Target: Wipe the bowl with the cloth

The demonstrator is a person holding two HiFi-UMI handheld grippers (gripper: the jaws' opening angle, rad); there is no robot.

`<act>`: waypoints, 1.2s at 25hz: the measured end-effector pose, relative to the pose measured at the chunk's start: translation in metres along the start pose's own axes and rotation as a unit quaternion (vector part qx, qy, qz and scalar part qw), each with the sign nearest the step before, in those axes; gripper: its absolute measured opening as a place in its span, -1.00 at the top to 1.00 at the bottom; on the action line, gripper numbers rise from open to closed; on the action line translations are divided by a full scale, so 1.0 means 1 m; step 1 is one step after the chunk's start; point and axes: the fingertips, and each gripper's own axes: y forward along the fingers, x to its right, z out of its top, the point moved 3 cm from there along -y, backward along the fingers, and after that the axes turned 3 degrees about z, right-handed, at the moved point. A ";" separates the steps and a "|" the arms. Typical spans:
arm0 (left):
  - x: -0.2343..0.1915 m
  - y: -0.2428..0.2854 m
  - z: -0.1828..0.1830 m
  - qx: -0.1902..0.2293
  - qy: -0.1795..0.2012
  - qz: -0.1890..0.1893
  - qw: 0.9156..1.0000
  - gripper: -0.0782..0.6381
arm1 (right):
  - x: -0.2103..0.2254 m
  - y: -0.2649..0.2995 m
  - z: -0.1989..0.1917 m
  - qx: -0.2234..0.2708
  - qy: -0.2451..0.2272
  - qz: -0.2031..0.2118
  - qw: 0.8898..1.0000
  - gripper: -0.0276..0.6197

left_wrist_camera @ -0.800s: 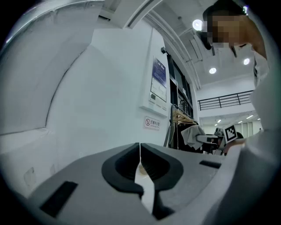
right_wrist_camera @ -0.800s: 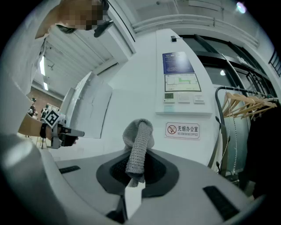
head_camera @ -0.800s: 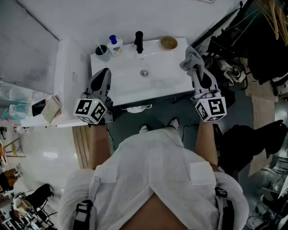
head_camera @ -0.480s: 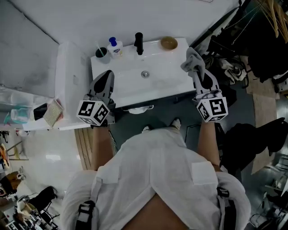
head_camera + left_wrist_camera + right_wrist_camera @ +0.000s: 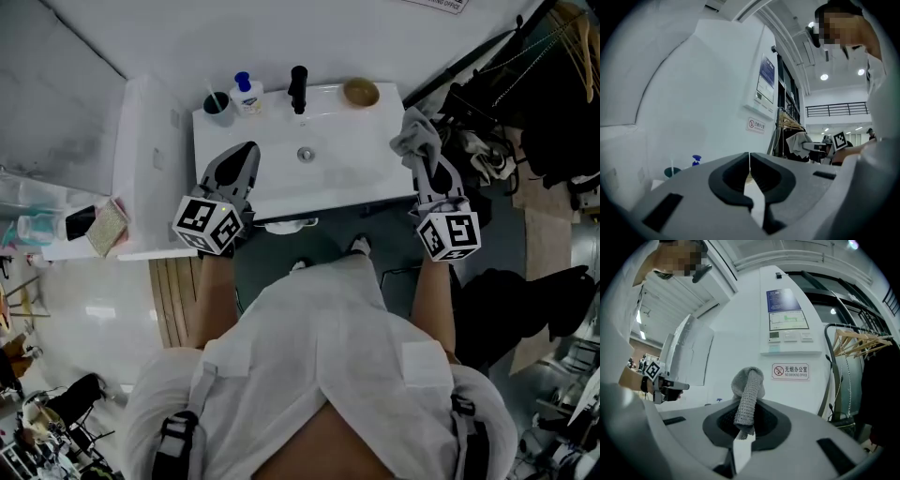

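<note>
Left gripper point(image 5: 247, 150) edged over sink point(image 5: 349, 161), shut, empty; right gripper point(image 5: 420, 152) clamps cloth point(image 5: 412, 131), likely hiding its tips.

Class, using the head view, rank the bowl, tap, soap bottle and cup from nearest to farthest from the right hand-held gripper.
1. Bowl, back right of the sink.
2. Tap, back middle.
3. Soap bottle, left of tap.
4. Cup, farthest left.

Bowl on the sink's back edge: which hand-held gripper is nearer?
Right. The right hand-held gripper, holding the cloth, is to the front right of the bowl; the left hand-held gripper is over the front left of the sink, farther away.
</note>
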 end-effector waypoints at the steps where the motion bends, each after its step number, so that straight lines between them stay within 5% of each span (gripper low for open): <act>1: 0.003 0.007 -0.004 -0.005 -0.002 -0.002 1.000 0.75 | 0.006 0.004 -0.003 -0.004 0.001 0.002 1.000 0.80; 17: 0.070 0.197 -0.055 -0.112 0.046 -0.055 0.991 0.74 | 0.133 0.082 -0.064 -0.049 0.020 0.077 0.996 0.80; 25: 0.102 0.301 -0.114 -0.220 0.119 -0.121 0.961 0.45 | 0.172 0.099 -0.091 -0.074 0.035 0.106 0.991 0.80; 30: 0.098 0.337 -0.167 -0.308 0.183 -0.115 0.926 0.37 | 0.189 0.101 -0.107 -0.086 0.050 0.114 0.988 0.80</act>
